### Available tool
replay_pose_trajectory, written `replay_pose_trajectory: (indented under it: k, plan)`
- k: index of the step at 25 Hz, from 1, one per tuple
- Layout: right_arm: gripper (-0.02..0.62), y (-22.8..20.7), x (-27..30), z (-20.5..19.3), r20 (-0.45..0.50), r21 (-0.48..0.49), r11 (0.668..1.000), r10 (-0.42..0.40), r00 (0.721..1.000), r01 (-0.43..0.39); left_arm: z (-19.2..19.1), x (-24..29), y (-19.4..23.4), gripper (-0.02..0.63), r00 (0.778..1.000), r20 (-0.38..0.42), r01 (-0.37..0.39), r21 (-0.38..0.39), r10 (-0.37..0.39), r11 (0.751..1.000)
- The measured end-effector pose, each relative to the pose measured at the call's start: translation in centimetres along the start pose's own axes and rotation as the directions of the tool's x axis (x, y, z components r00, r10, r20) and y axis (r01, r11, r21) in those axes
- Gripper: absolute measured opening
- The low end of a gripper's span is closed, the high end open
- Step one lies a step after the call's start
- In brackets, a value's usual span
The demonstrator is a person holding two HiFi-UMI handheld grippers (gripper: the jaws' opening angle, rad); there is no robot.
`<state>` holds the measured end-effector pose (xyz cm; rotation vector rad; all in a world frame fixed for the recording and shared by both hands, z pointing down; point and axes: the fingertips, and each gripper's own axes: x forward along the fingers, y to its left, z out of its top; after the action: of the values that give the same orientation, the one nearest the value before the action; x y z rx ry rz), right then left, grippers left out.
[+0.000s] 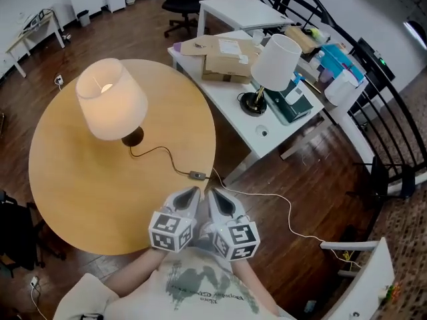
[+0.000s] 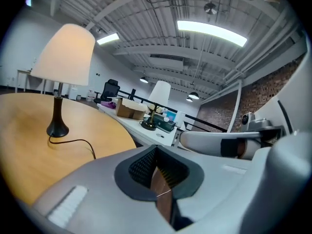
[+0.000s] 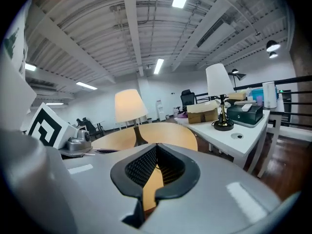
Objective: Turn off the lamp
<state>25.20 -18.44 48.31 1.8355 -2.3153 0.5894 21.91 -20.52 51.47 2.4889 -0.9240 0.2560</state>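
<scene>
The lamp glows far left on the round counter; left hand-held gripper and right hand-held gripper hover near its cord switch, both clamped together, empty.

A lit lamp glows on a round wooden bench, two tongs poised at the near edge.
The left tongs and right tongs, tips pinched together, sit side by side just short of the inline switch on the lamp's cord. Beside it, a white bench carries an unlit lamp, cardboard boxes and a dark case.
</scene>
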Motion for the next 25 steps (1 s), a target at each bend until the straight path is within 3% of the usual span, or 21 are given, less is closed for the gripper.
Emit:
replay_pose_trajectory:
  k: [12,25]
  plan:
    - [0.000,-5.3,2.6,-1.4,-0.084,-0.011,0.988,0.152,0.985,-0.153,-2.2,6.5,3.5,0.002,0.975,-0.033,-0.221,-0.053,0.220,0.974]
    - [0.000,-7.7,4.5,-1.8,-0.125,-0.008,0.980,0.195,0.973,-0.198,-4.7,9.9,7.2,0.033,0.954,-0.092,-0.293,-0.083,0.286,0.952]
